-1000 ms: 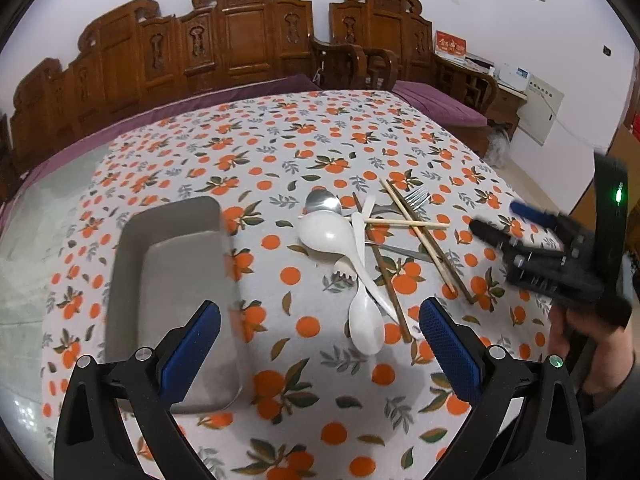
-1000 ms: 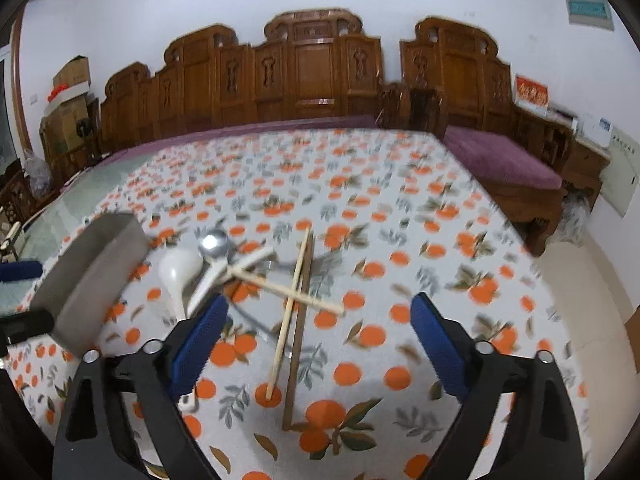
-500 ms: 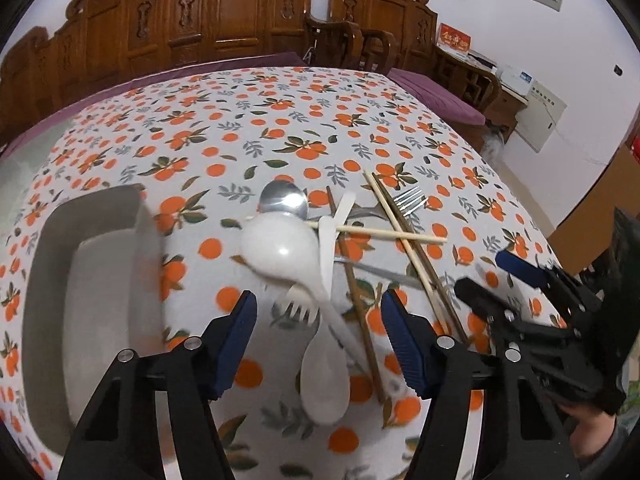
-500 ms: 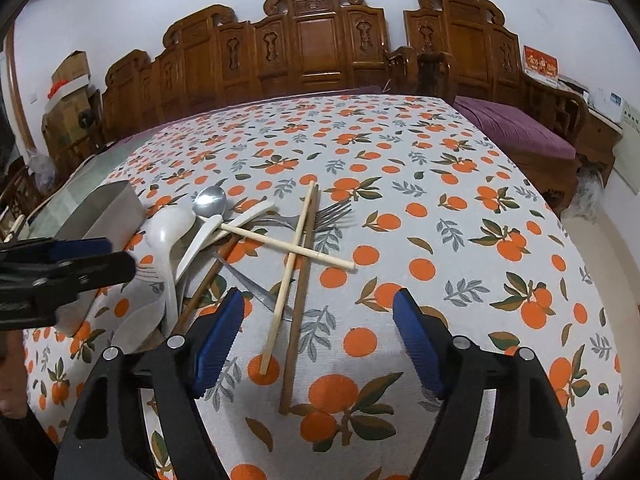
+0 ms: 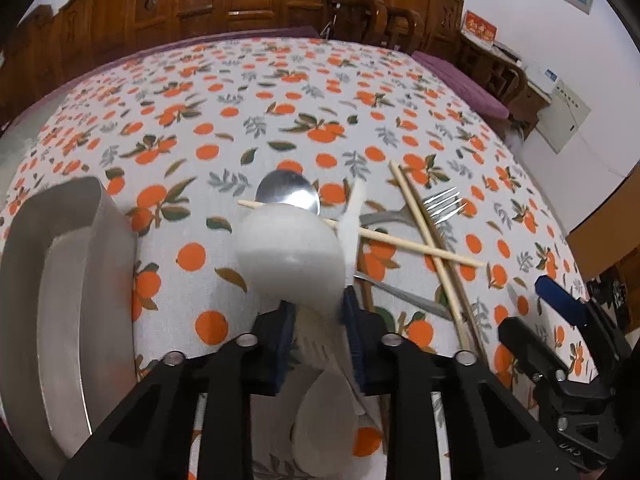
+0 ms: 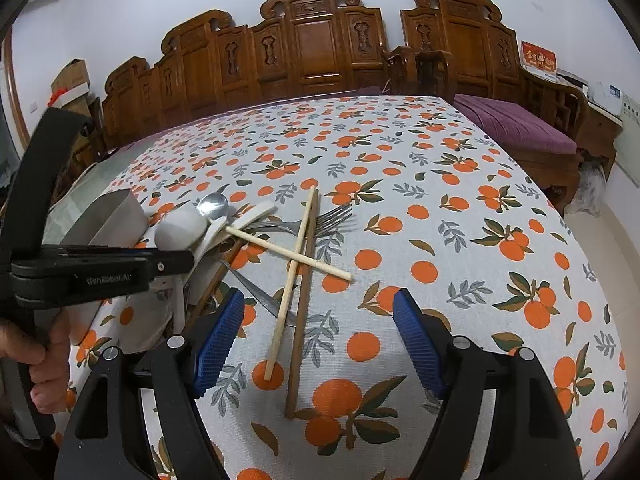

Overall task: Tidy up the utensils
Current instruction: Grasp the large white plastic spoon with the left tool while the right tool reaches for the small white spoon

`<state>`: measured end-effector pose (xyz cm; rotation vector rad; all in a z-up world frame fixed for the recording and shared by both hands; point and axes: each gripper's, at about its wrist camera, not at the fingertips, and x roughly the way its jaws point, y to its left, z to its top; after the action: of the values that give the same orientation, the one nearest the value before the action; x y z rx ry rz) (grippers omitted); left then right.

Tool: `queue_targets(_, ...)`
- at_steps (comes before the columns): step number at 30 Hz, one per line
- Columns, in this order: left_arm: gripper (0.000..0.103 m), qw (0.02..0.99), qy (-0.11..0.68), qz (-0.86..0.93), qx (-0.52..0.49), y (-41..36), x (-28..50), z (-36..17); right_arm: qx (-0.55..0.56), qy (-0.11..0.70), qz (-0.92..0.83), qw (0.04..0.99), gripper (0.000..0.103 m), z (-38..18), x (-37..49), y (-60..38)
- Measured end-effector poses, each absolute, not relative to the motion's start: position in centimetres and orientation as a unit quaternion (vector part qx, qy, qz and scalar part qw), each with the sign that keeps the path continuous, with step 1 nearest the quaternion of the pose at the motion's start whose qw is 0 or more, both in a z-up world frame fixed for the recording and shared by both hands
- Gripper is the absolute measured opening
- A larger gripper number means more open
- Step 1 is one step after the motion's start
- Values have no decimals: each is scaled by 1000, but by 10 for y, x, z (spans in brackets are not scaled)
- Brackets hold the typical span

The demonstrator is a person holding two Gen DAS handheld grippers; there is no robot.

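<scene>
My left gripper (image 5: 318,312) is shut on the handle of a large white plastic spoon (image 5: 290,252), whose bowl sticks out ahead of the fingers. The spoon also shows in the right wrist view (image 6: 180,227). Under and around it lies a pile of utensils: a metal spoon (image 5: 288,192), a metal fork (image 5: 442,202), light chopsticks (image 5: 420,246), dark chopsticks (image 6: 304,300) and another white spoon (image 5: 324,432). My right gripper (image 6: 316,338) is open and empty above the near ends of the chopsticks.
A metal tray (image 5: 64,300) stands at the left of the pile on the orange-patterned tablecloth (image 6: 460,240). Carved wooden chairs (image 6: 320,48) line the far side. The table's right edge drops off towards a purple-cushioned bench (image 6: 516,126).
My left gripper moved forward and down onto the pile and closed on the white spoon's handle. My right gripper moved a little closer to the chopsticks and stayed open.
</scene>
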<state>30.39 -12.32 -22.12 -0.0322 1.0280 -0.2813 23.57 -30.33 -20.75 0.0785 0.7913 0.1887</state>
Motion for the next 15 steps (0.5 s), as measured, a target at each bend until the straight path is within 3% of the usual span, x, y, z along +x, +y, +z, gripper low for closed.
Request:
queue_targets(4, 6, 858, 491, -146, -20, -127, 306, -220, 35, 385, 92, 917, 79, -208, 235, -302)
queue_targets(15, 3, 880, 438, -178, -39, -117, 276, -176, 42, 387, 112, 914, 77, -206, 234, -296)
